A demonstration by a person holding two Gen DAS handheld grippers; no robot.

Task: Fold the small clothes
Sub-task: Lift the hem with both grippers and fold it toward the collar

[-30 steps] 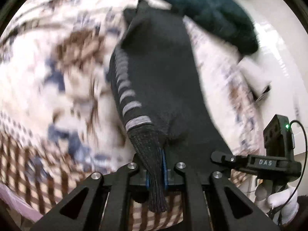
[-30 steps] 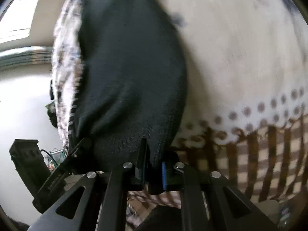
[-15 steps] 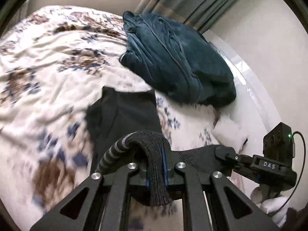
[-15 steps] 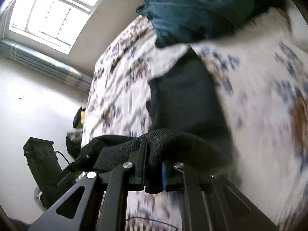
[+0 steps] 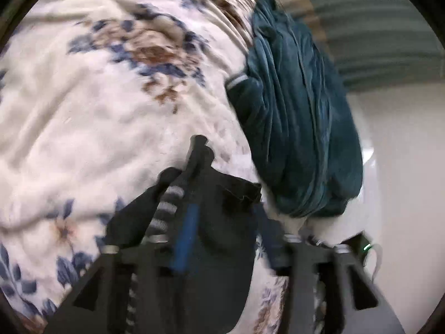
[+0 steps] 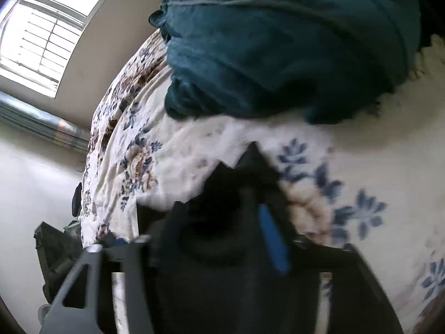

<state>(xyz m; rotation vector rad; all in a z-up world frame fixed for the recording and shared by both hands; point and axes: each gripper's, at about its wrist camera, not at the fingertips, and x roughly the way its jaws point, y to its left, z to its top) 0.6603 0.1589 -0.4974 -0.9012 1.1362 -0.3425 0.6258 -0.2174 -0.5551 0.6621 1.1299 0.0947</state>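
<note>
A black garment [image 5: 222,250] with a grey-striped edge [image 5: 167,211] lies doubled over on the floral bedspread [image 5: 97,111]. My left gripper [image 5: 228,231] hangs right over it, and its jaws are opening. The blue pad [image 5: 186,236] stands clear of the far finger, with slack cloth between them. In the right wrist view the same black garment [image 6: 236,208] fills the lower middle. My right gripper [image 6: 219,236] is opening too, its blue pad [image 6: 272,242] off to the right, with the fabric loose between the fingers. Motion blur hides the fingertips.
A crumpled teal garment pile [image 5: 300,125] lies on the bedspread just beyond the black garment, and is also at the top of the right wrist view [image 6: 278,41]. The bed's edge and a pale floor [image 5: 403,167] are on the right. A window [image 6: 41,36] and a curtain are behind.
Both grippers swung the held edge of the black garment over towards the teal pile, doubling the cloth. Their jaws, clamped on it before, now stand apart.
</note>
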